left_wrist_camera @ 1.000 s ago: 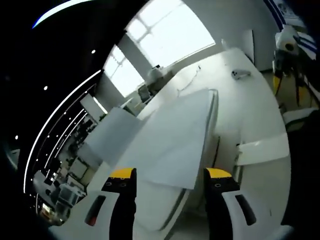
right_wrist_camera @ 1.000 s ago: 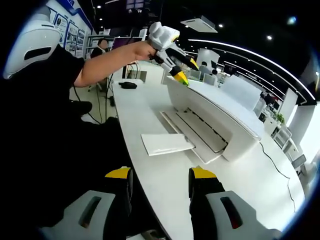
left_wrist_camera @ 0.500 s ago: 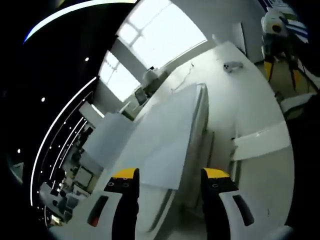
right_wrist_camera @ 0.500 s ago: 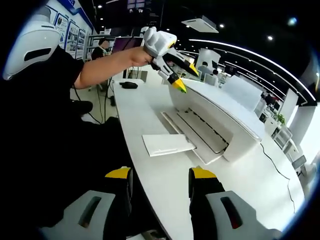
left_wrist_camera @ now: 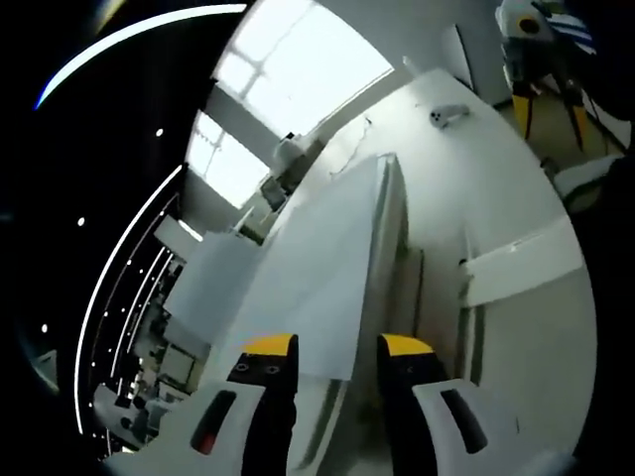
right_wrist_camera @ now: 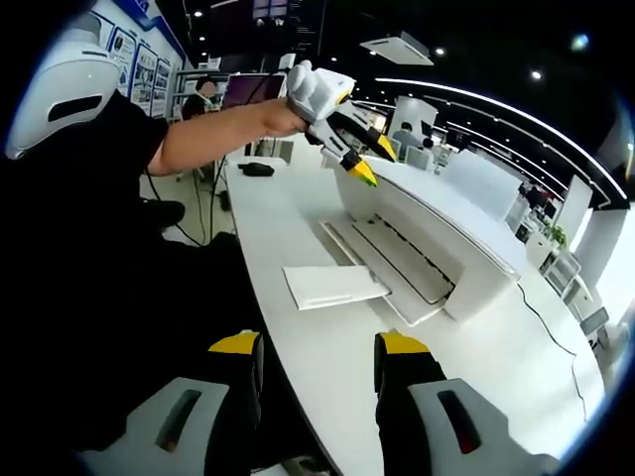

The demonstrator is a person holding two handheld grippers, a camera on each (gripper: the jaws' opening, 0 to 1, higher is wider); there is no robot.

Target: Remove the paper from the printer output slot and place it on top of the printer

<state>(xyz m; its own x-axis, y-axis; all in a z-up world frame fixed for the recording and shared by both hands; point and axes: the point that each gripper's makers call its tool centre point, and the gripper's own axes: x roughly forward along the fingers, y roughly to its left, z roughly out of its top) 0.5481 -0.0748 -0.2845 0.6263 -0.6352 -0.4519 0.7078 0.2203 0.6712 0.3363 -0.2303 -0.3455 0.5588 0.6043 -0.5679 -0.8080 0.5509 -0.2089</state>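
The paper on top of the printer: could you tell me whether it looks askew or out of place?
Slightly. In the left gripper view the paper lies flat on the printer, but its near corner juts past the top's edge, between the left claw tips. Nothing looks spilled or damaged.

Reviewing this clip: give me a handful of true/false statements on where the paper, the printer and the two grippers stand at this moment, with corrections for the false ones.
1. A sheet of paper lies on top of the printer. True.
2. The right gripper is shut on the paper. False: its jaws stand open over the white table, holding nothing.
3. The left gripper is at the printer's far end, up by its top. True.
4. The printer's front tray is folded shut. False: it sticks out onto the table.
5. A computer mouse lies on the table beyond the printer. True.
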